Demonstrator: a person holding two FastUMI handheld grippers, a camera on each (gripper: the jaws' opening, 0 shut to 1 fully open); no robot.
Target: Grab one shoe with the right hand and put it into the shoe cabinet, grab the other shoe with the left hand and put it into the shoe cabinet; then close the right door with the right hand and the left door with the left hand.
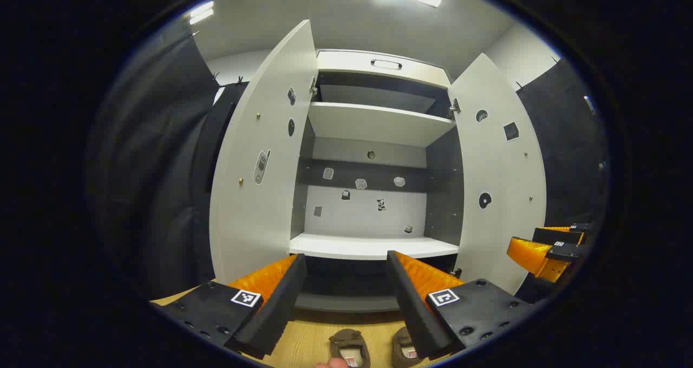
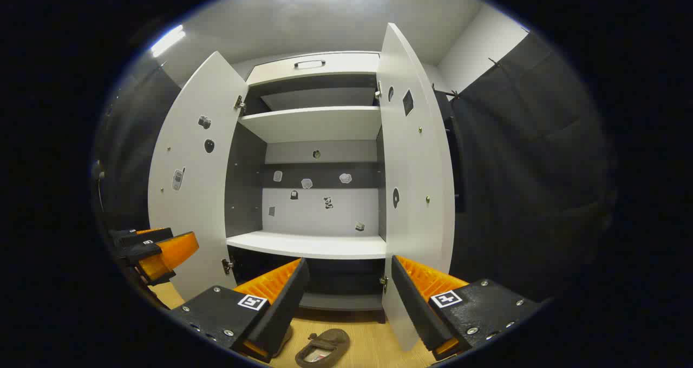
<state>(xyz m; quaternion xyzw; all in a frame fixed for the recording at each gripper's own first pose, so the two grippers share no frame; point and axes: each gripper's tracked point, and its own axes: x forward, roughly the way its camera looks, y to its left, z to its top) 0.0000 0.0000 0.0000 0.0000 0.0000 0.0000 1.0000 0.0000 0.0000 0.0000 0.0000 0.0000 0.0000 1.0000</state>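
Right gripper [image 2: 346,287]: my jaws wide apart, holding nothing.
Left gripper [image 1: 346,281]: likewise.
Shoe [image 2: 322,348]: on the floor at 6 o'clock below my right jaws, nearest them.
Shoe cabinet [image 2: 308,244]: doors open, 12 o'clock.

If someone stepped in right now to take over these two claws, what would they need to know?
Left claw: open, empty, facing the tall white shoe cabinet.
Right claw: open, empty, also facing it.
The pair of small brown shoes lies on the light wooden floor before the cabinet, below the claws.
The white left door and white right door stand wide open; the white lower shelf is bare.
Done: nothing yet.
Left: right claw takes one shoe into the cabinet, left claw the other, then shut the right door and the left door.
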